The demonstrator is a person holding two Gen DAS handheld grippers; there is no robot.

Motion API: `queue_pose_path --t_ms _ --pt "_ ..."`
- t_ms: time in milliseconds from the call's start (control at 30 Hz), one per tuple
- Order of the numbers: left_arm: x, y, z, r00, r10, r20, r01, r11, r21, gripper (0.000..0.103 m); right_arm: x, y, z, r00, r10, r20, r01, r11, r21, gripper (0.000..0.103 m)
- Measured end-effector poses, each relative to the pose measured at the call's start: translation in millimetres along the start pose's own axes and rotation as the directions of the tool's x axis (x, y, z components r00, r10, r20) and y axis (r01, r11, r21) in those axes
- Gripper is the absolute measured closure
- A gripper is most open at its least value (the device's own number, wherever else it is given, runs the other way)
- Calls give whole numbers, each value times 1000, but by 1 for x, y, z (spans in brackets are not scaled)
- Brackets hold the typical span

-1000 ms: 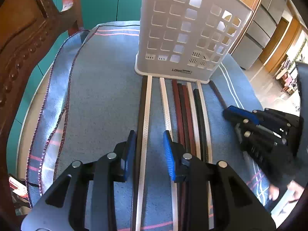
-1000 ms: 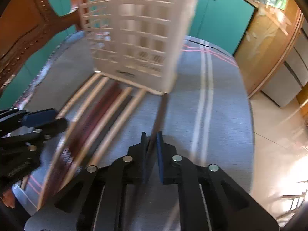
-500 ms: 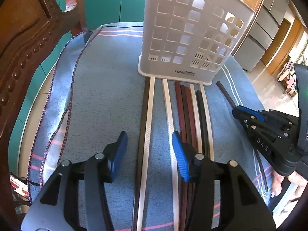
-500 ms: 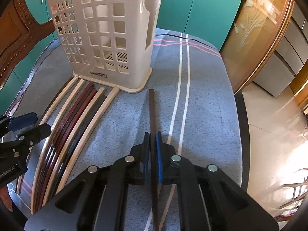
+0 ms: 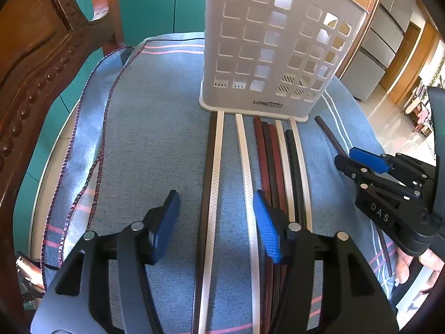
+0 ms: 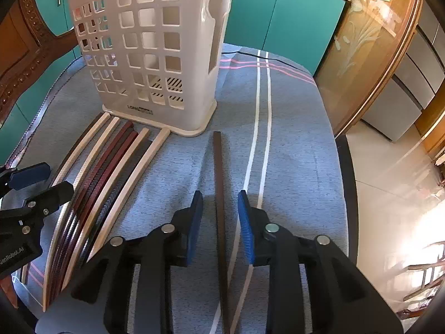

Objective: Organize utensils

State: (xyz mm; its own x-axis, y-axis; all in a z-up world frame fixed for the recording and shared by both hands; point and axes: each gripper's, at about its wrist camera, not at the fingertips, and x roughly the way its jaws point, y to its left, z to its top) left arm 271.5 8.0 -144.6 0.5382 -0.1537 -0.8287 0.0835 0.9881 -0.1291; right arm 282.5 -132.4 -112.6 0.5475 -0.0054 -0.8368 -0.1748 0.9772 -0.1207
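Several long chopsticks, white, maroon and dark (image 5: pixel 274 167) (image 6: pixel 111 172), lie side by side on the blue cloth, tips against a white perforated utensil basket (image 5: pixel 267 50) (image 6: pixel 155 55). My left gripper (image 5: pixel 215 217) is open and empty, its fingers astride a dark and a white chopstick (image 5: pixel 215 172). My right gripper (image 6: pixel 219 220) is open; a single dark chopstick (image 6: pixel 218 172) lies on the cloth between its fingers, apart from the row. The right gripper also shows in the left wrist view (image 5: pixel 361 161).
A carved wooden chair back (image 5: pixel 41 41) stands at the left. The cloth-covered table (image 6: pixel 292 144) ends at the right, with floor beyond. Teal cabinets (image 6: pixel 278 14) are behind the basket.
My right gripper opened and released the dark chopstick, which now lies on the cloth right of the row. My left gripper opened wider and drew back slightly.
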Motion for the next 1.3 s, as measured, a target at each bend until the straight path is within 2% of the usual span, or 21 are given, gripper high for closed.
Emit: queue_pose_path --t_ms 867,1300 --pt "2 -10 -3 1000 28 3 -28 999 47 41 -1 -1 -1 1000 -11 6 11 1000 -4 67" --pt "3 -10 -2 1000 30 3 -30 998 49 41 -3 4 0 998 58 -3 -58 998 -11 67"
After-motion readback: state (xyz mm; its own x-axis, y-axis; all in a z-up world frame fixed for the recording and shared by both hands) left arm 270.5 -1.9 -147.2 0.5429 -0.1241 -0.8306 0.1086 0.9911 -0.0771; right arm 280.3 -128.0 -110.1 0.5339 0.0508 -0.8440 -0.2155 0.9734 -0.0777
